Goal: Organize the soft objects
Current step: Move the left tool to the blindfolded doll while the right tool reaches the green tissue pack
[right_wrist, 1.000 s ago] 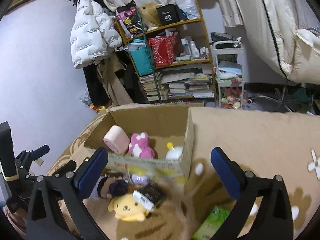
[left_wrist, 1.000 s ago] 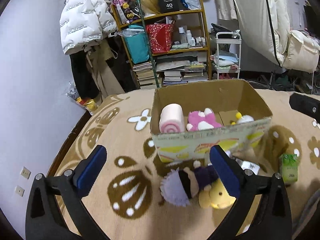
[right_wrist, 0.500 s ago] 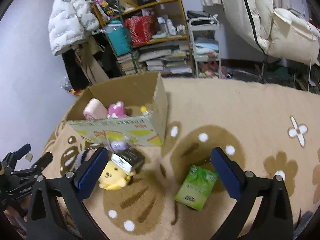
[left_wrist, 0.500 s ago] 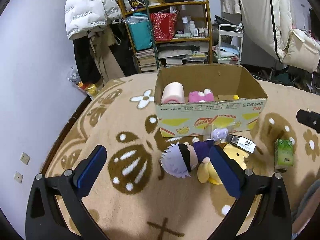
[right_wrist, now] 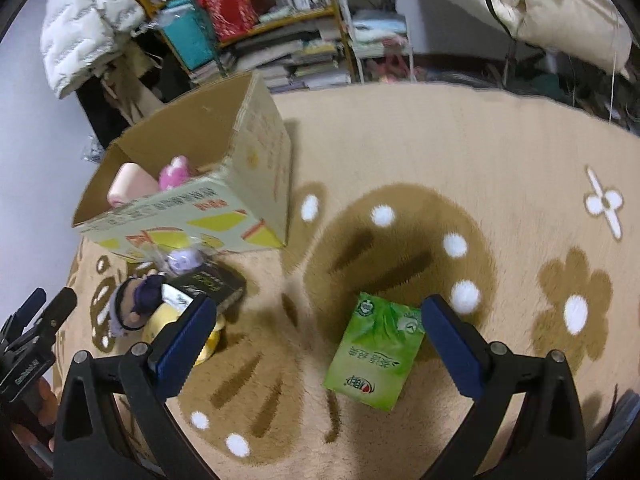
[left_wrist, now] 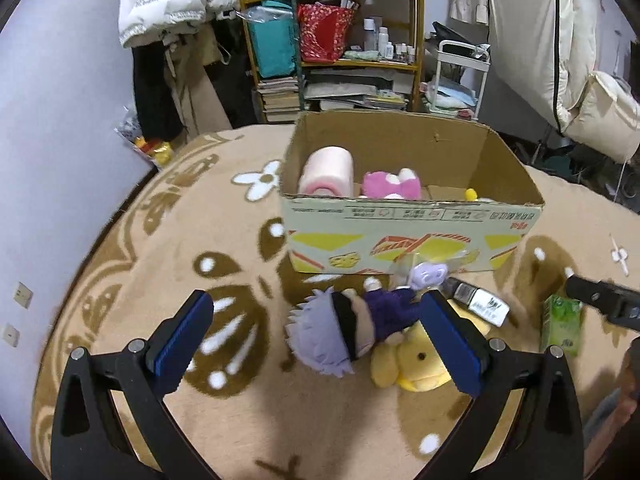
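Observation:
A cardboard box (left_wrist: 408, 236) stands on the rug and holds a pink roll cushion (left_wrist: 327, 171) and a pink plush (left_wrist: 390, 184). In front of it lie a white-haired doll (left_wrist: 344, 330), a yellow plush (left_wrist: 408, 360), a small purple toy in clear wrap (left_wrist: 428, 274) and a black carton (left_wrist: 478, 300). My left gripper (left_wrist: 316, 336) is open, just before the doll. My right gripper (right_wrist: 316, 336) is open above a green tissue pack (right_wrist: 376, 354), which lies between its fingers. The box (right_wrist: 192, 200) and toys (right_wrist: 140, 304) show at the left of the right wrist view.
The beige rug (left_wrist: 200, 240) has brown and white flower patterns. Behind the box stand a cluttered shelf (left_wrist: 340, 40), a white cart (left_wrist: 460, 76) and hanging coats (left_wrist: 168, 4). The green pack (left_wrist: 560, 324) lies at the right. The left gripper shows in the right wrist view (right_wrist: 28, 340).
Both grippers have pulled back from the box and tilted down. The left one now hovers by the doll, the right one over the green pack. Both stay open.

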Available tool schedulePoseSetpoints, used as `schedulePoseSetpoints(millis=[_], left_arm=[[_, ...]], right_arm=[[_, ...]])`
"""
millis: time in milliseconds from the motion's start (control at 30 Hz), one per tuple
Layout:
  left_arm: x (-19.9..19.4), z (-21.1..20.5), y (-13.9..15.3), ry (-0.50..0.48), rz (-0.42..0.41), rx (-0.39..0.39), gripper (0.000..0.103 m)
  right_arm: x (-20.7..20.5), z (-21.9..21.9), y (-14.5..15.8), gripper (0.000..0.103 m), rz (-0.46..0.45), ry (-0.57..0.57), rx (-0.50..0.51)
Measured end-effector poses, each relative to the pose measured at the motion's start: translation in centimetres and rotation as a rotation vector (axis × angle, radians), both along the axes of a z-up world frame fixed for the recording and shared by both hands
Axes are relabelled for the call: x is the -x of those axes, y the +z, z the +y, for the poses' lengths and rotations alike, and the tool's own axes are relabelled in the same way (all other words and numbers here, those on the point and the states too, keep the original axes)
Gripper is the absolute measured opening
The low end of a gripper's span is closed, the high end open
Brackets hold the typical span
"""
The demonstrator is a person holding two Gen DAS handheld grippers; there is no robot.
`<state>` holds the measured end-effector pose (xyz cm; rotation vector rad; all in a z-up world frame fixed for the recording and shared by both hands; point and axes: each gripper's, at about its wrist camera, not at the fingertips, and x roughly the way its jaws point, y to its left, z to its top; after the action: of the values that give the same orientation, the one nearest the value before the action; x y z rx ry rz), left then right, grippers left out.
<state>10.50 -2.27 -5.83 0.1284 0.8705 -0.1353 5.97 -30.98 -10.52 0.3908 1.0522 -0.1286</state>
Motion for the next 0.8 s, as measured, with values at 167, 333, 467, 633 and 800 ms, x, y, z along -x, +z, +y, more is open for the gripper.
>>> schedulePoseSetpoints(millis=[167,333,467,633,800], left_arm=[[-1.0,-1.0,-1.1,-0.022,0.023,0.004,0.102],[-1.8,-2.1,-2.5,-0.047,0.055,-0.016,0.102],[-2.5,-2.6,-3.4,-0.061,0.080,-0.022,0.102],[-3.2,-3.2,-4.6,-0.073,0.112,-0.025,0.102],[-3.9,-3.8,-5.9,-0.082,0.151,-0.048,0.102]], right_arm=[[-0.6,-0.7,-1.7,0.103,0.074,-0.050,0.013],[-0.8,-1.4,-2.8,0.103,0.126,-0.079,0.004],[-1.1,-1.9,-4.0,0.103,0.165,-0.086,-0.027],[-1.8,-1.9,-5.3,0.103,0.210,-0.068,-0.062],[-2.4,-2.1,-6.2,0.103,0.238,-0.061,-0.075]])
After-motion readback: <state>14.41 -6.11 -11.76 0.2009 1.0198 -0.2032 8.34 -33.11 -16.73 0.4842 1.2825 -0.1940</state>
